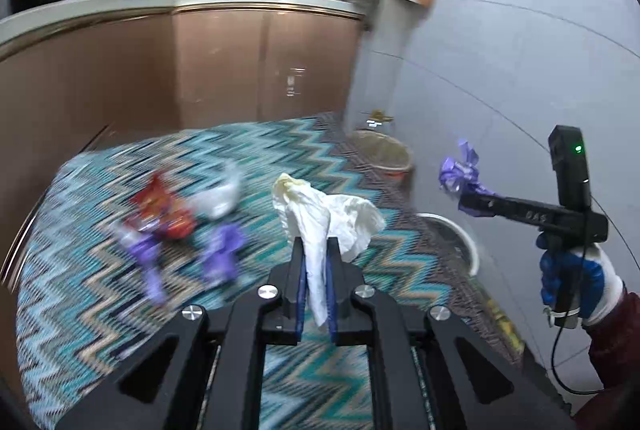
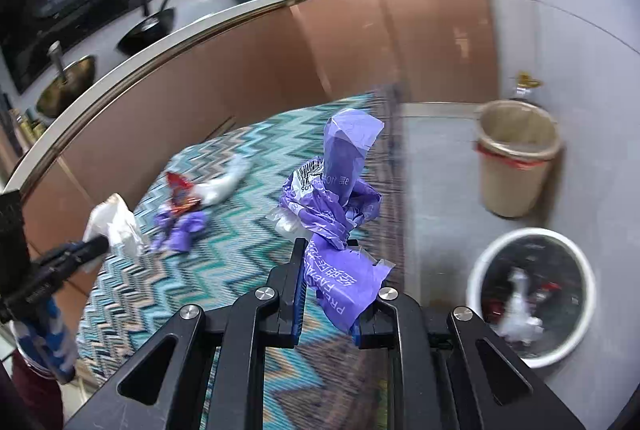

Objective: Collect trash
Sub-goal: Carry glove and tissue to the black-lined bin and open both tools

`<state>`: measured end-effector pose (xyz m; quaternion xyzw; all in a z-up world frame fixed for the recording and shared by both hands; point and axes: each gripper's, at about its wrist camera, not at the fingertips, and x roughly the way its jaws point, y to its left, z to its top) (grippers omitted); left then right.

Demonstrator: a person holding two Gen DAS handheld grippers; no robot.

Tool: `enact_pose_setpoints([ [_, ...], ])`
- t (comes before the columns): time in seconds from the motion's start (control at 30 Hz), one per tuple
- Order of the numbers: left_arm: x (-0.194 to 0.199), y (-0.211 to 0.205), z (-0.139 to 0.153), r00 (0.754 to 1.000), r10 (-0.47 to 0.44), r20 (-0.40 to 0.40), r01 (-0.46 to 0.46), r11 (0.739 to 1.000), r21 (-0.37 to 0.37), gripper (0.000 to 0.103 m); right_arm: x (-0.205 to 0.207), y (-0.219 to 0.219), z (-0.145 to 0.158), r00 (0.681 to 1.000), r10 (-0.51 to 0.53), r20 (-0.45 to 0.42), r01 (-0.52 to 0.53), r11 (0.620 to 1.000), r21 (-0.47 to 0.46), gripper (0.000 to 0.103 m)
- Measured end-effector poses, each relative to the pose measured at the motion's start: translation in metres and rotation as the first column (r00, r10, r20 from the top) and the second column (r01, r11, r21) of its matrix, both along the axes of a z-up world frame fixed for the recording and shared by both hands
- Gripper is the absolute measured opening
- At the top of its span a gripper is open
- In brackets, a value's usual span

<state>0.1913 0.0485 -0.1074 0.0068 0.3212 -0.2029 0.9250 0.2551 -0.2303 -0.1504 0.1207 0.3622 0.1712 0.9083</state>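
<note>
Wrappers (image 2: 182, 214) on rug (image 2: 240, 250); bins (image 2: 528, 294) beside.

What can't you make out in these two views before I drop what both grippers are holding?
- Litter on the rug: the red wrapper and purple wrappers are motion-blurred in the left wrist view; print unreadable.
- White-rimmed bin: contents smeared in the right wrist view.
- Beige bin: inside hidden by its wall.
- Right gripper: the purple wrapper covers one finger.
- Left gripper: the white tissue hides the rug beyond it.

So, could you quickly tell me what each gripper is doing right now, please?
Left gripper: closed on a white tissue.
Right gripper: closed on a purple wrapper.
</note>
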Motion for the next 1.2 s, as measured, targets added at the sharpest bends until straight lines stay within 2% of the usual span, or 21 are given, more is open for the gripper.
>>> enact_pose_setpoints([
  [0.13, 0.022, -0.063, -0.002, 0.993, -0.119, -0.014, 0.119, 0.993, 0.002, 0.007, -0.008, -0.049, -0.011, 0.994, -0.105, -0.018, 0.105, 0.994, -0.022, 0.017],
  [0.3, 0.058, -0.156, -0.018, 0.963, -0.262, -0.065, 0.263, 0.965, 0.012, 0.007, -0.006, -0.104, -0.035, 0.972, -0.225, -0.06, 0.223, 0.974, -0.04, 0.017],
  [0.47, 0.094, -0.237, -0.045, 0.928, -0.35, -0.13, 0.357, 0.934, 0.031, 0.008, 0.007, -0.143, -0.063, 0.945, -0.312, -0.103, 0.305, 0.949, -0.076, 0.017],
  [0.6, 0.12, -0.293, -0.071, 0.908, -0.376, -0.184, 0.392, 0.918, 0.059, 0.008, 0.017, -0.165, -0.083, 0.925, -0.356, -0.134, 0.345, 0.933, -0.097, 0.018],
  [0.77, 0.138, -0.339, -0.094, 0.893, -0.385, -0.231, 0.41, 0.91, 0.067, 0.009, 0.03, -0.186, -0.103, 0.902, -0.399, -0.164, 0.383, 0.916, -0.119, 0.022],
  [0.93, 0.156, -0.363, -0.109, 0.879, -0.392, -0.273, 0.418, 0.908, 0.042, 0.011, 0.039, -0.193, -0.113, 0.89, -0.419, -0.178, 0.398, 0.906, -0.141, 0.025],
  [1.0, 0.159, -0.367, -0.114, 0.874, -0.393, -0.287, 0.419, 0.907, 0.033, 0.017, 0.042, -0.194, -0.116, 0.887, -0.423, -0.182, 0.401, 0.904, -0.149, 0.028],
  [1.07, 0.163, -0.37, -0.119, 0.871, -0.394, -0.295, 0.418, 0.908, 0.021, 0.037, 0.043, -0.193, -0.118, 0.884, -0.429, -0.184, 0.404, 0.901, -0.159, 0.032],
  [1.1, 0.163, -0.369, -0.119, 0.872, -0.392, -0.294, 0.415, 0.91, 0.016, 0.042, 0.043, -0.193, -0.118, 0.883, -0.432, -0.183, 0.406, 0.899, -0.161, 0.033],
  [1.13, 0.163, -0.368, -0.119, 0.874, -0.391, -0.29, 0.412, 0.911, 0.013, 0.046, 0.041, -0.194, -0.118, 0.882, -0.433, -0.183, 0.408, 0.899, -0.161, 0.034],
  [1.2, 0.163, -0.367, -0.119, 0.874, -0.391, -0.288, 0.41, 0.912, 0.005, 0.046, 0.04, -0.192, -0.117, 0.88, -0.438, -0.182, 0.412, 0.897, -0.161, 0.035],
])
